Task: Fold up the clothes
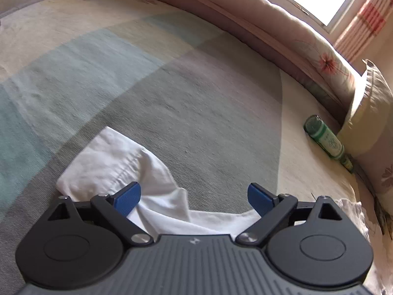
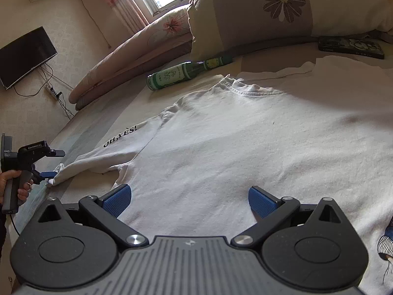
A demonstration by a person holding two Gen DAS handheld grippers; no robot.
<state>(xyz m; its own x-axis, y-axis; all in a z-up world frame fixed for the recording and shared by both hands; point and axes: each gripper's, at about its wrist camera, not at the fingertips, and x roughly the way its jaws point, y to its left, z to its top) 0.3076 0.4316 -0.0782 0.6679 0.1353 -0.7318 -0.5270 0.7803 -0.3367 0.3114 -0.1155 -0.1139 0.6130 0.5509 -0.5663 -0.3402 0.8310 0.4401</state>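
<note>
The right gripper (image 2: 190,200) hangs low over the shirt (image 2: 233,135) with its jaws spread wide and nothing between them; the white cloth runs under both blue pads (image 2: 116,200) and on ahead of them. The shirt lies spread flat on the bed (image 1: 184,93), chest up, body straight ahead of this gripper and the collar (image 2: 242,89) beyond that. One sleeve (image 2: 110,151), printed "UH,YES!", stretches away to the left.

At the far end of that sleeve is the left gripper (image 1: 194,198), also released, jaws wide. In its own view the cuff (image 1: 118,162) lies just ahead of and partly under its left pad, crumpled, with a strip of hem running across between the pads. From the right view its fingers sit right at the cuff, but no pinch shows.

Judging by the creases, this is thin, light cotton: limp, no stiffness, not fragile and not slippery against ridged pads. It should sag and drag when lifted, so a single layer pinched at a seam looks safest: the cuff hem for the left, the shoulder seam or side edge for the right. The open middle of the body would only bunch.

Beyond the collar lie a green bottle (image 2: 181,73) and a pillow (image 2: 258,17).
</note>
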